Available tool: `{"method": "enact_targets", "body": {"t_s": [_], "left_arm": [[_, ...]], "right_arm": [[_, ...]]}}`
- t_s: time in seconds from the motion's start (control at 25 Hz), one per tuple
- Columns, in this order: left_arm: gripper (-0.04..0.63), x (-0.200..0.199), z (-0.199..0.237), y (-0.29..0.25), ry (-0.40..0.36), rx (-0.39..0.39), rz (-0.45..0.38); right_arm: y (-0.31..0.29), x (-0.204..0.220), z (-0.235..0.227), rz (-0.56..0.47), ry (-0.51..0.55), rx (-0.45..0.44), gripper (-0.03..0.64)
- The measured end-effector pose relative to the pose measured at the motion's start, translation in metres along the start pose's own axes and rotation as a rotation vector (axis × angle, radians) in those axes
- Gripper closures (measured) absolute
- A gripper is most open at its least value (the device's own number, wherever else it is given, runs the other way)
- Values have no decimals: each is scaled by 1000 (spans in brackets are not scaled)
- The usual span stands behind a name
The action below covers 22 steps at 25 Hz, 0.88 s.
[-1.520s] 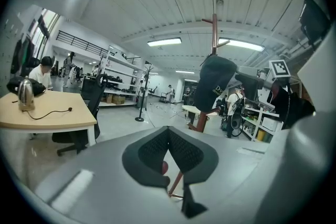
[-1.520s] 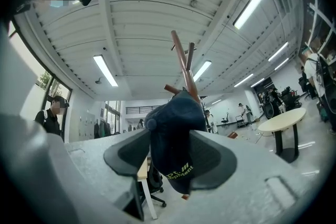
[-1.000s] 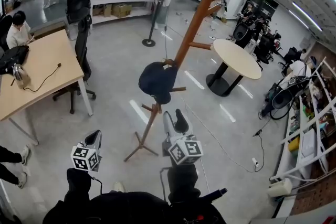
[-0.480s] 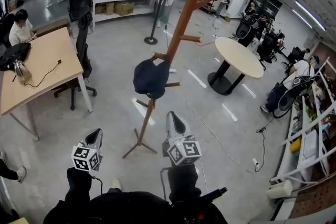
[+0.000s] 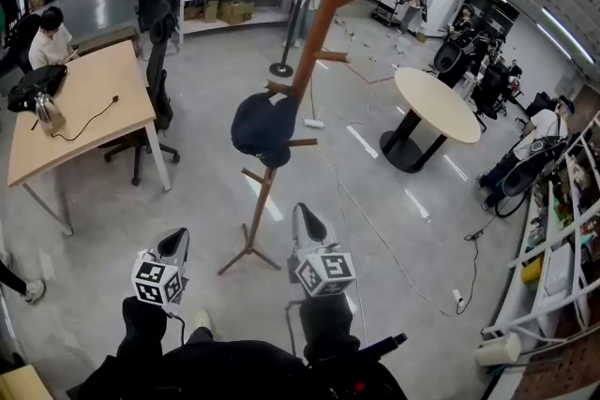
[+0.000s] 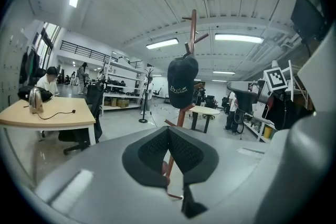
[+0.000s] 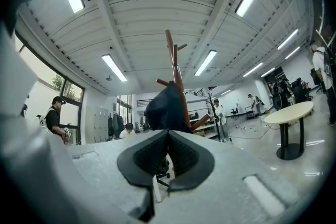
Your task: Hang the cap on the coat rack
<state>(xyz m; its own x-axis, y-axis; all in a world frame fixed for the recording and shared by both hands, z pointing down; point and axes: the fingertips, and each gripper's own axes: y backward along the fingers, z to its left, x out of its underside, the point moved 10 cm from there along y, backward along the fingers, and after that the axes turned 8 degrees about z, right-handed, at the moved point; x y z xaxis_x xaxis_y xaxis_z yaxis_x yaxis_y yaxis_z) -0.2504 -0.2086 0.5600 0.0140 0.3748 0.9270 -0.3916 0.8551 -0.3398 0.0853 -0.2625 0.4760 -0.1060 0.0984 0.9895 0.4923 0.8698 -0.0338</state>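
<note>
— What is the left gripper doing?
— It is hovering closed and empty, on the near side of the coat rack. The cap is hanging on a peg partway up that rack.
— And the right gripper?
— It is sitting closed on nothing, right of the rack's foot.

The right claw has shut, drawn back from the cap.
</note>
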Motion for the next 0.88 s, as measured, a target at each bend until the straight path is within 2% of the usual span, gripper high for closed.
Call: {"method": "enact_targets", "body": {"t_s": [0.88], "left_arm": [[594, 21, -66, 49, 5, -60, -39]], "right_arm": [[55, 32, 9, 80, 9, -122, 614]]}}
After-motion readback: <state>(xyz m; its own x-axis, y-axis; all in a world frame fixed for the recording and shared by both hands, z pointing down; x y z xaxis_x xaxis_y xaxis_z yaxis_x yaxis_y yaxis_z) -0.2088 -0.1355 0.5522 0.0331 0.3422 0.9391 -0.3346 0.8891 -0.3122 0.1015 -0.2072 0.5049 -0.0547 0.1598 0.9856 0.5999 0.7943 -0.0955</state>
